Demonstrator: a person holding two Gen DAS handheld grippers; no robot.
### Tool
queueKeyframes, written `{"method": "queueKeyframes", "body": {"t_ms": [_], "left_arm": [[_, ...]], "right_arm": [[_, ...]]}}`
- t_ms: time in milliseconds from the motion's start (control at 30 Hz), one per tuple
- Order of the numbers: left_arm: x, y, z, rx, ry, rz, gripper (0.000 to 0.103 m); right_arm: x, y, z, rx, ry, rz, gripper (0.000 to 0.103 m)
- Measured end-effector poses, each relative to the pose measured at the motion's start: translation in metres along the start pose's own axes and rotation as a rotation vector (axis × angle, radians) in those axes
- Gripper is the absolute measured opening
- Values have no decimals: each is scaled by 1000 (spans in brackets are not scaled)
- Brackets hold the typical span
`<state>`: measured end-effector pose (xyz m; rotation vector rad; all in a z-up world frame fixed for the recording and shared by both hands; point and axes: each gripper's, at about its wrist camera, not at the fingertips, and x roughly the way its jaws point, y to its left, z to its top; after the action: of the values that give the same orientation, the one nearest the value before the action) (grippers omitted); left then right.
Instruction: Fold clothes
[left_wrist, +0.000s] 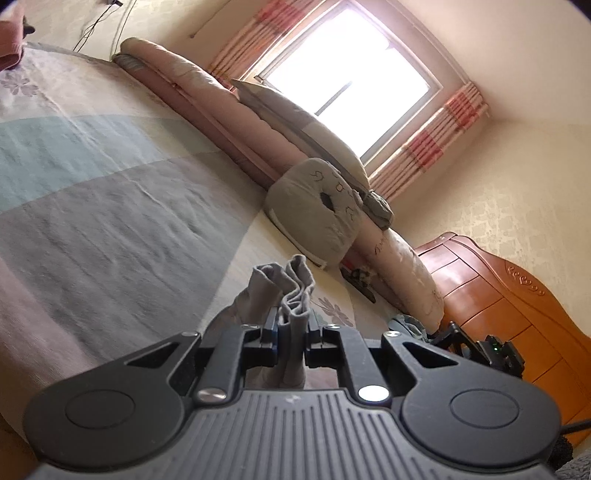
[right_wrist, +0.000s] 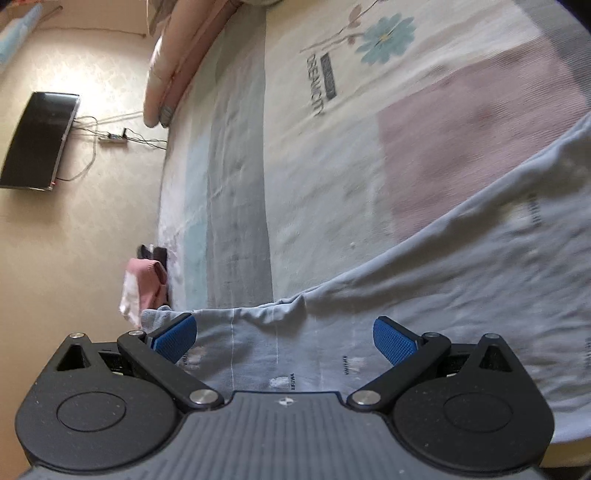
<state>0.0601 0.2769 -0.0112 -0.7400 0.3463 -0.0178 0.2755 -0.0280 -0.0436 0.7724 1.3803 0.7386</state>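
In the left wrist view my left gripper is shut on a bunched fold of grey garment, which sticks up in pleats between the pads and hangs down behind them. In the right wrist view my right gripper stands open, its blue pads wide apart with nothing pinched. It hovers just above a pale blue-grey garment spread over the bed, whose edge runs diagonally from lower left to upper right. Whether both views show one garment I cannot tell.
The patchwork bedsheet stretches ahead. Rolled pink quilts and a grey pillow line the window side of the bed, beside a wooden headboard. Pink folded clothes lie at the bed's edge. A TV hangs on the wall.
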Motion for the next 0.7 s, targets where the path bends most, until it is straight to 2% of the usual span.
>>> {"method": "queueKeyframes", "body": {"t_ms": [200,367,700], "left_arm": [[8,-34,-14,29,4,-1,10],[23,-57,-28,48,43,-9,10],[70,-78,-65,56,212,-45,10]], "right_arm": [[-39,-17,9,-31,-25,7,103],[-65,-38,15,-10,-49,30,103],[-114,-59,15,-22,-104,67,103]]}}
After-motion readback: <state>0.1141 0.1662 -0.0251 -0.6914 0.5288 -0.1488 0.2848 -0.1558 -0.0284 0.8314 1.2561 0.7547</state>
